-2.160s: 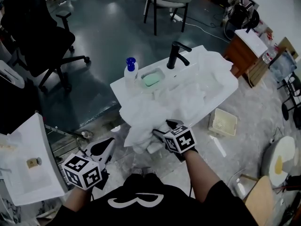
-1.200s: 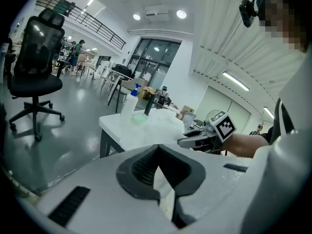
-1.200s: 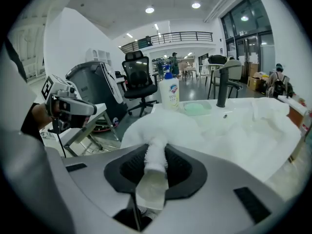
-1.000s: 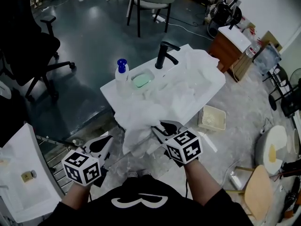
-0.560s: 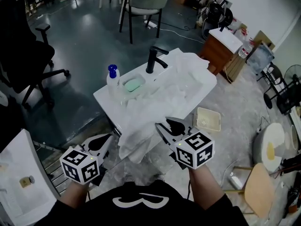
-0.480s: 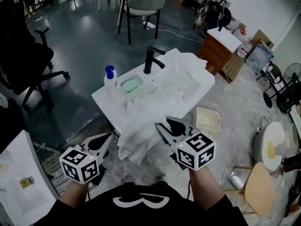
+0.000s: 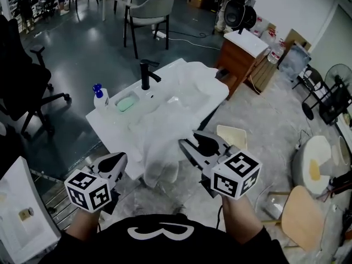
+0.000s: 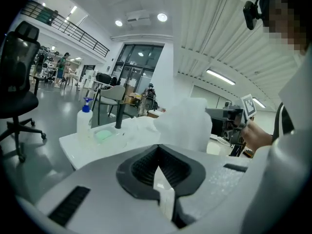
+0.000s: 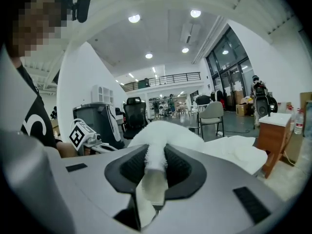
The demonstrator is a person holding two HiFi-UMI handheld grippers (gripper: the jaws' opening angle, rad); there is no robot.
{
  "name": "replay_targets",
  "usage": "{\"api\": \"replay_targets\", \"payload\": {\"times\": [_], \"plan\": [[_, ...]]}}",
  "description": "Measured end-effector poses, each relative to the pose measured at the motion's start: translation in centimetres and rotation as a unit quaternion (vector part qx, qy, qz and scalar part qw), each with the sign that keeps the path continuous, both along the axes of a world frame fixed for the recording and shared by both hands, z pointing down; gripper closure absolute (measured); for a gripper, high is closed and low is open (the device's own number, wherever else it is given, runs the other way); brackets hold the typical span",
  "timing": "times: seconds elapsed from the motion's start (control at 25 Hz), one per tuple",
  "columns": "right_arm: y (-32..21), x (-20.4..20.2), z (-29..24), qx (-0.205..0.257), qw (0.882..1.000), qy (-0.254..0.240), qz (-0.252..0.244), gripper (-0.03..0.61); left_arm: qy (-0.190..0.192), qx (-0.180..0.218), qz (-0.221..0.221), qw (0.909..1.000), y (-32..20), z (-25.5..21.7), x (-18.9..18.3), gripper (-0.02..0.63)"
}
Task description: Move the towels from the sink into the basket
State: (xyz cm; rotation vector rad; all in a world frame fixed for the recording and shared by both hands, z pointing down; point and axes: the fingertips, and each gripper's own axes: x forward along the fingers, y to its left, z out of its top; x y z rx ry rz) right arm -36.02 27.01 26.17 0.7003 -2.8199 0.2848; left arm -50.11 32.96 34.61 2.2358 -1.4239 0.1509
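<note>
White towels [image 7: 181, 100] are heaped over the white sink [image 7: 110, 131] and hang off its near edge. My right gripper [image 7: 188, 143] is shut on one towel [image 9: 158, 140], which is pinched between its pads and stretches back toward the sink pile [image 9: 239, 152]. My left gripper [image 7: 116, 159] is lower left of the hanging cloth, shut and holding nothing. Its jaws [image 8: 157, 165] meet in the left gripper view, with the raised towel [image 8: 183, 123] beyond them. The cream basket [image 7: 231, 137] stands on the floor right of the sink, partly hidden by my right gripper.
On the sink stand a black faucet [image 7: 146, 73], a blue-capped soap bottle [image 7: 99, 99] and a green soap dish [image 7: 126, 103]. A wooden cabinet [image 7: 242, 54] is behind the sink, a black office chair [image 7: 27, 87] at left, a grey chair [image 7: 146, 10] beyond. Another white basin [image 7: 25, 213] is at lower left.
My right gripper has pulled back and to the right with the towel, drawing it off the sink's near edge. The left gripper stays low at the left, still shut.
</note>
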Motion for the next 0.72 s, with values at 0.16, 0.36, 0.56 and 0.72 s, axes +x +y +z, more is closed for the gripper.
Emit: {"api": "replay_targets", "payload": {"times": [0.16,0.36,0.56,0.72], "plan": [[-0.2,5.2,-3.6,0.024,0.999,-0.03,-0.005,0.486,-0.005,0.016,0.008,0.9998,-1.4,-1.6,5.1,0.606],[-1.3,12.9,-7.0,0.062,0.997,-0.043,0.01,0.486,-0.008,0.023,0.027,0.9994,-3.9,-1.9,12.2,0.607],[-3.2,21.2,-7.4,0.076,0.995,-0.033,0.047,0.486,-0.005,0.033,0.051,0.9982,-6.0,-2.0,19.3,0.607],[-4.7,27.5,-6.3,0.082,0.992,-0.011,0.095,0.486,-0.006,0.038,0.081,0.996,-7.3,-1.7,24.6,0.607]]}}
